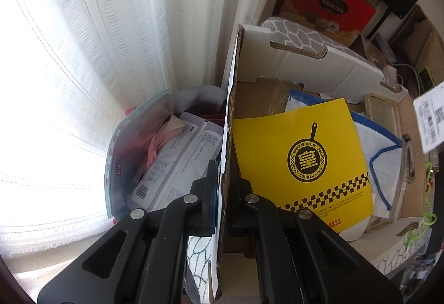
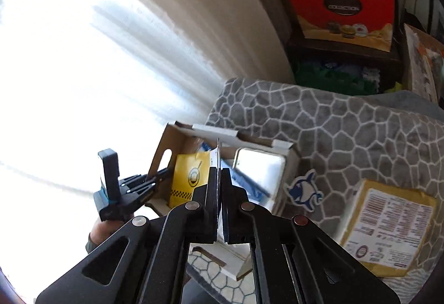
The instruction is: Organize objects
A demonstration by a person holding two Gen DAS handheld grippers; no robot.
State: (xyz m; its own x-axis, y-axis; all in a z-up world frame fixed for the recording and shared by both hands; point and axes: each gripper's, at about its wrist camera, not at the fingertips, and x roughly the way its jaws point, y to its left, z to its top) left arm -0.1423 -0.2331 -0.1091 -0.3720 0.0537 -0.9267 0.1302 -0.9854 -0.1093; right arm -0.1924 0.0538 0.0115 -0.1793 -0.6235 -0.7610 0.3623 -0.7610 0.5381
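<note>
White curtains [image 1: 91, 59] glow with daylight behind a grey mat [image 2: 341, 134] patterned like cracked stone, with a red box [image 2: 340, 5] stacked behind it. On the mat stands an open cardboard box [image 1: 310, 62]. The left gripper [image 1: 224, 187] is clamped on the box's near side wall [image 1: 229, 120], its two fingers pressed to either face of the card, the wall standing upright between them. Inside the box, just right of that wall, a yellow leaflet [image 1: 305, 159] with a frying-pan logo lies over a white cloth [image 1: 385, 162] edged in blue; a clear case [image 1: 384, 112] sits at the far right. Left of the wall, outside the box, a clear bag [image 1: 155, 154] holds printed packets. The right gripper [image 2: 221, 201] is closed on a thin white card [image 2: 219, 159], held edge-on above the box, with the left gripper [image 2: 155, 181] seen low to its left at the wall. A yellow packet [image 2: 388, 223] and a blue shark sticker [image 2: 304, 190] lie on the mat to the right, clear of the box. The box top is open.
</note>
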